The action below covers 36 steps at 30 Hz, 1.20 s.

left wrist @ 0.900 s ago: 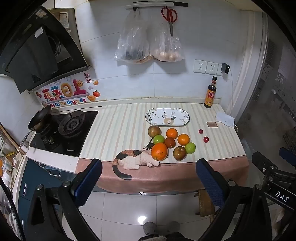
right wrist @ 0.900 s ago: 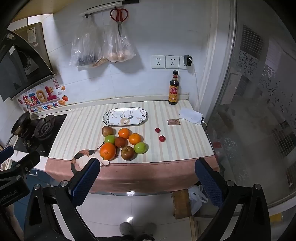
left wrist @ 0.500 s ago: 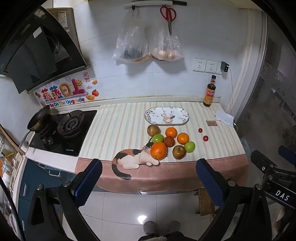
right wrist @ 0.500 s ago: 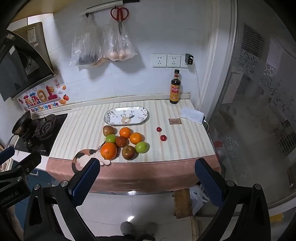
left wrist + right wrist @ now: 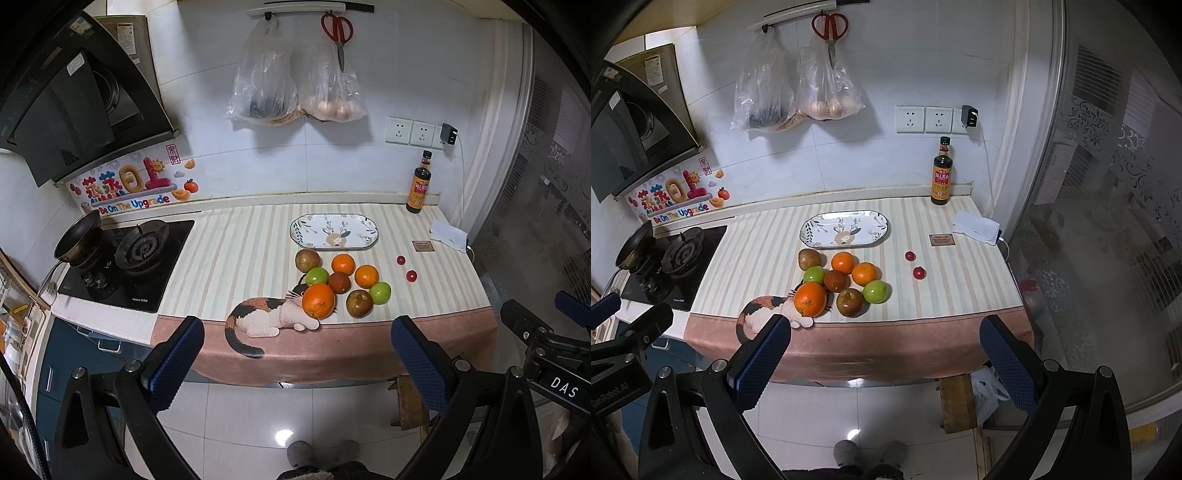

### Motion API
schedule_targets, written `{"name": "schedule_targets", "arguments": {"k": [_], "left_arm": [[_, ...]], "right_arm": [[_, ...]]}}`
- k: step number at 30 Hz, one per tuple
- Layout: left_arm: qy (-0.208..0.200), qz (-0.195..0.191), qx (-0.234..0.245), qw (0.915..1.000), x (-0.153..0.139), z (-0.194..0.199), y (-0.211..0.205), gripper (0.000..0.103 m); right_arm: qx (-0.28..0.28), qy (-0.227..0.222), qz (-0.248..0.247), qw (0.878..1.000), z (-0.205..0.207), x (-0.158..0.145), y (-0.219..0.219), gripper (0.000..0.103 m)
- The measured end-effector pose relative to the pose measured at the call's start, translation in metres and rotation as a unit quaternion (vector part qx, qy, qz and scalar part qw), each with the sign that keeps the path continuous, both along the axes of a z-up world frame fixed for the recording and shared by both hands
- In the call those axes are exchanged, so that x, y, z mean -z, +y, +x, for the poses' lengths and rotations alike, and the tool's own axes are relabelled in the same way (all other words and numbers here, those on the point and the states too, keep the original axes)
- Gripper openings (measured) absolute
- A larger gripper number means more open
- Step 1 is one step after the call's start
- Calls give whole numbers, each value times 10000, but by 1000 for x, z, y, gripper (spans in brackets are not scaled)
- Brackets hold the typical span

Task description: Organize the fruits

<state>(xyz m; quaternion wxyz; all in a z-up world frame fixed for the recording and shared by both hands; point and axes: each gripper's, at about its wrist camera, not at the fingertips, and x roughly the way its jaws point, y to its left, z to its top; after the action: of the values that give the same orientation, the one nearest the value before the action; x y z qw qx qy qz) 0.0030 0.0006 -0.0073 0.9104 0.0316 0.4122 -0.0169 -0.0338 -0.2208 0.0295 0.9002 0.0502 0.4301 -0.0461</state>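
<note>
A cluster of fruit sits near the counter's front edge: a big orange (image 5: 318, 300) (image 5: 810, 299), smaller oranges (image 5: 342, 263), green fruits (image 5: 380, 292), brownish apples (image 5: 359, 303) and two small red fruits (image 5: 411, 275) (image 5: 918, 273) to the right. A patterned oval plate (image 5: 334, 231) (image 5: 844, 228) lies empty behind them. My left gripper (image 5: 295, 360) and right gripper (image 5: 884, 362) are both open and empty, held well back from the counter above the floor.
A soy sauce bottle (image 5: 941, 173) stands at the back right, with a white cloth (image 5: 976, 227) and a small card (image 5: 942, 239) nearby. A gas stove (image 5: 125, 258) with a pan (image 5: 79, 236) is at the left. A printed cat (image 5: 267, 317) decorates the cloth's front edge.
Both views have shifted very slightly; the fruit and plate have not moved. Both grippers stay open.
</note>
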Motion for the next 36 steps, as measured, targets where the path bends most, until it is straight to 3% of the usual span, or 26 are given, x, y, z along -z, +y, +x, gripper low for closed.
{"name": "schedule_targets", "arguments": {"k": [36], "left_arm": [[-34,-31,8,10000,-9,0,-1,103]], "right_arm": [[-52,-77,-51,9999,-4,-7,4,103]]}}
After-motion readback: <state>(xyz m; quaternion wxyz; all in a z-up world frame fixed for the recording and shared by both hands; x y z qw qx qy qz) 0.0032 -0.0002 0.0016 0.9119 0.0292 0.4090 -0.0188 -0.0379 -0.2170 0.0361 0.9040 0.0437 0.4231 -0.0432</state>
